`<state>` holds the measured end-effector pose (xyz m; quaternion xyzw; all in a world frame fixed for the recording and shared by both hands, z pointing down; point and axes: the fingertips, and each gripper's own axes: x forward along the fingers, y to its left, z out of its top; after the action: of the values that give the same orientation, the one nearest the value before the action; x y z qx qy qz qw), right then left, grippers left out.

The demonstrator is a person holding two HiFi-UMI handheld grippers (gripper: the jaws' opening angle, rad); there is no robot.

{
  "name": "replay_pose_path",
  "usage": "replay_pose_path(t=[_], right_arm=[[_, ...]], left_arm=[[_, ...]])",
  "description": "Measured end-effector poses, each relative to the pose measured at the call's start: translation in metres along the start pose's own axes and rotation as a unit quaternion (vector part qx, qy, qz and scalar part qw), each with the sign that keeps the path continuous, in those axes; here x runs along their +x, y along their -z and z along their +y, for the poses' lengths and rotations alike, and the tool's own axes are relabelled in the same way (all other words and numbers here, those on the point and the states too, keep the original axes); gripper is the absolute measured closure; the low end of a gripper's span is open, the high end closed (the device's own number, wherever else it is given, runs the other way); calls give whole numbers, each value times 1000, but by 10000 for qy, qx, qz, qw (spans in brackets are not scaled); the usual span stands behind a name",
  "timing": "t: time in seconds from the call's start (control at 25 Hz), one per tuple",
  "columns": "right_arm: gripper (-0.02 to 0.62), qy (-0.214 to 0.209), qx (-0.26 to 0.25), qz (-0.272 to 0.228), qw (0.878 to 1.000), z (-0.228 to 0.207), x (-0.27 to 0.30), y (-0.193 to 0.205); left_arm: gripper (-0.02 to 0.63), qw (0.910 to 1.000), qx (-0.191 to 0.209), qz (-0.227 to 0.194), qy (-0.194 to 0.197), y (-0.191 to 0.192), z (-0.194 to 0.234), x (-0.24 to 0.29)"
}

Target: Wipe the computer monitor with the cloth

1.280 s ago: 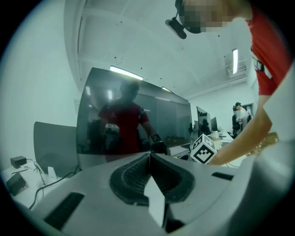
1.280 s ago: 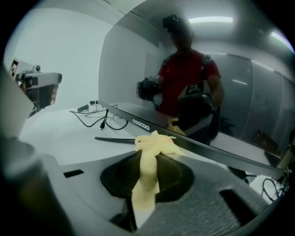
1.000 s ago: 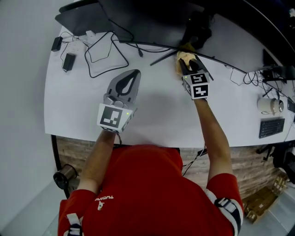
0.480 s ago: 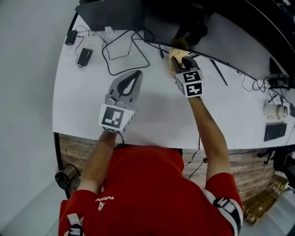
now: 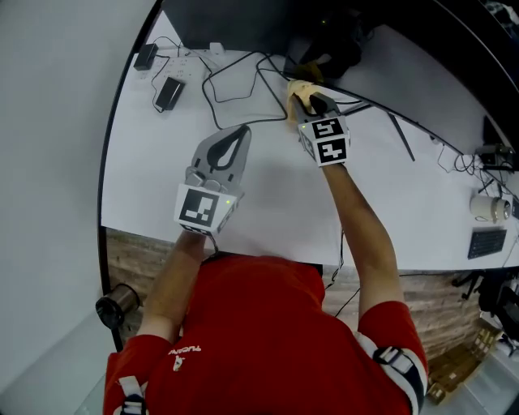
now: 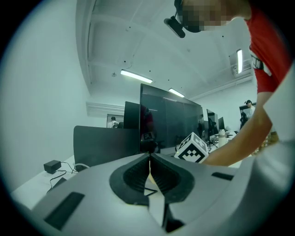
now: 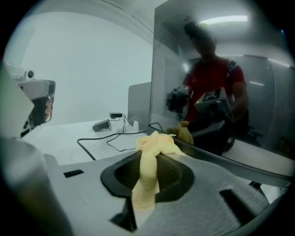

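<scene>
My right gripper (image 5: 302,91) is shut on a pale yellow cloth (image 5: 295,91), which bunches out past its jaws against the lower edge of the dark monitor (image 5: 243,24). In the right gripper view the cloth (image 7: 154,146) runs back between the jaws, and the monitor screen (image 7: 221,87) stands just ahead, mirroring the person and the gripper. My left gripper (image 5: 240,132) hovers over the white desk (image 5: 146,170), shut and empty, left of the right one. The left gripper view shows its jaws (image 6: 150,159) pressed together, with the monitor (image 6: 170,122) beyond.
Black cables (image 5: 235,85) loop across the desk near the monitor base. A power adapter (image 5: 169,91) and a power strip (image 5: 195,65) lie at the far left. A mug (image 5: 490,207) and a keyboard (image 5: 486,241) sit at the right. The desk's front edge is close to the person's body.
My right gripper has slid left along the monitor's lower edge with the cloth in it. The left gripper has barely moved. The head view has swung left.
</scene>
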<state>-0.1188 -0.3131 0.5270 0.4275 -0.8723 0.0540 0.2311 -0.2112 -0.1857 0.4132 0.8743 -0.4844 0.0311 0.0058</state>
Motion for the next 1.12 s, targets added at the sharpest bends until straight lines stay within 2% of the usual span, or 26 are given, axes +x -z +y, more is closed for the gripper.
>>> replay_pose_path(t=[0.44,0.64,0.88,1.12], right_arm=[[525,-409,-90,-84,9991,36,22,-21],[524,-718,-102,-279,9970,53,16,-34],[523,-1006,108,-776,9918,60,-35,-51],[523,-1080,217,-1185,9868,48,-110,-55]], left_arm=[[597,9997,102,-91,-187,-4,13,-8],[597,9996,37,-69,-264,-7,9,-7],[597,9987,-181,-87,-461,-21,-4,-3],[597,9990,-203,-221,-345,-23,-48,11]])
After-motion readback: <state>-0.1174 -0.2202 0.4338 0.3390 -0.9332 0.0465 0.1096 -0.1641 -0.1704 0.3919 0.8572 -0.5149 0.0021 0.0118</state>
